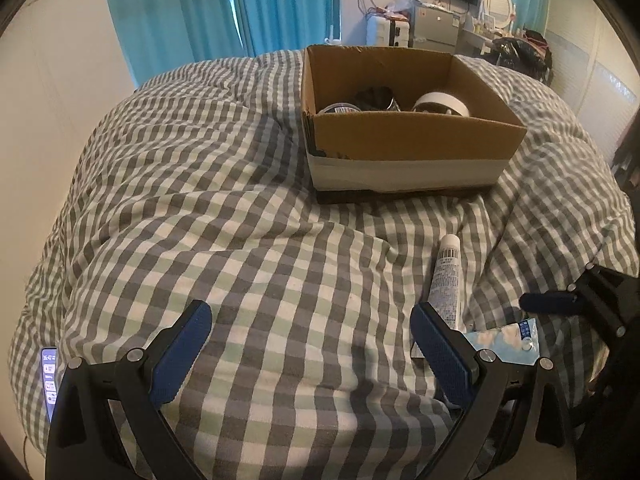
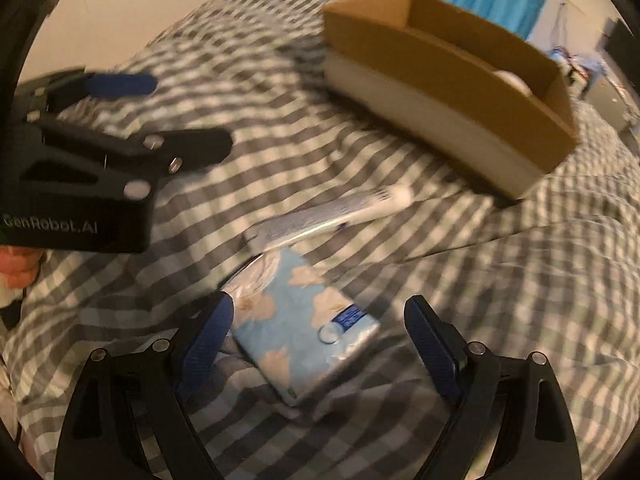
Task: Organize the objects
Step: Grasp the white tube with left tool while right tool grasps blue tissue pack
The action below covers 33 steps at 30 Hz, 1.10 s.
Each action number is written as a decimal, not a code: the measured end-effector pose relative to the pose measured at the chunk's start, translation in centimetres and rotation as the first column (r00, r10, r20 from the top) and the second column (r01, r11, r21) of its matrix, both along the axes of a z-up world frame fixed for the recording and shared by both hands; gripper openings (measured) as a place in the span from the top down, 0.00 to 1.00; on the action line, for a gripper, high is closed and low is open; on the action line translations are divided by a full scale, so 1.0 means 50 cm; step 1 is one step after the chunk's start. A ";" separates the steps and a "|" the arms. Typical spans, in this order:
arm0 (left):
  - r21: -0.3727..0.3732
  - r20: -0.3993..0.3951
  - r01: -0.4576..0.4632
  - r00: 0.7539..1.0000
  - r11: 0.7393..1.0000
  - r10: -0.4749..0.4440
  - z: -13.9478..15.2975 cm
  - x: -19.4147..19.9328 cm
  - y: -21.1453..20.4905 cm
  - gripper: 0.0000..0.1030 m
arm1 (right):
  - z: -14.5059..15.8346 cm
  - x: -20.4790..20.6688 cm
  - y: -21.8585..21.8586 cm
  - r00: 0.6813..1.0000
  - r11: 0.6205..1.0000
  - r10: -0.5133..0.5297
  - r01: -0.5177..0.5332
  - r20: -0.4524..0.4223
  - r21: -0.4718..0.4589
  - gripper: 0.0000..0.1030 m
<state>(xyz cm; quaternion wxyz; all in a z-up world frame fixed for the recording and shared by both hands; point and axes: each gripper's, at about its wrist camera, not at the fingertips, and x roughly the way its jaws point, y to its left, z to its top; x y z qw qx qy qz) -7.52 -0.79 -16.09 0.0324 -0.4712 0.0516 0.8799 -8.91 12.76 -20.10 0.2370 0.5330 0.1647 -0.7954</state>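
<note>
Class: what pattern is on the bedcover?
Grey, white and pale green checks on the bedcover, clearest in the left wrist view.

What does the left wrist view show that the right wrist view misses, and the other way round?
Only the left wrist view: the box's contents, a dark-lidded container and a white round container, plus a lit phone at the bed's left edge. Only the right wrist view: the whole blue cloud-print tissue pack lying between the open right claw, untouched. Both: the cardboard box, the white tube, the checked bedcover, and the open, empty left claw.
</note>
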 end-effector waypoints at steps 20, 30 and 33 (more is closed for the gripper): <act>-0.055 0.028 0.034 0.999 0.998 -0.033 -0.012 -0.017 0.031 0.01 | 0.103 0.018 0.117 0.958 0.973 -0.218 0.198 -0.187 -0.120 0.55; -0.049 0.057 0.162 0.986 0.986 -0.159 -0.041 -0.070 0.135 0.01 | 0.147 -0.030 0.195 0.896 0.940 -0.340 0.332 -0.285 -0.078 0.55; -0.070 0.056 0.202 0.979 0.977 -0.198 -0.057 -0.084 0.165 0.01 | 0.141 -0.035 0.216 0.893 0.934 -0.358 0.345 -0.274 -0.096 0.55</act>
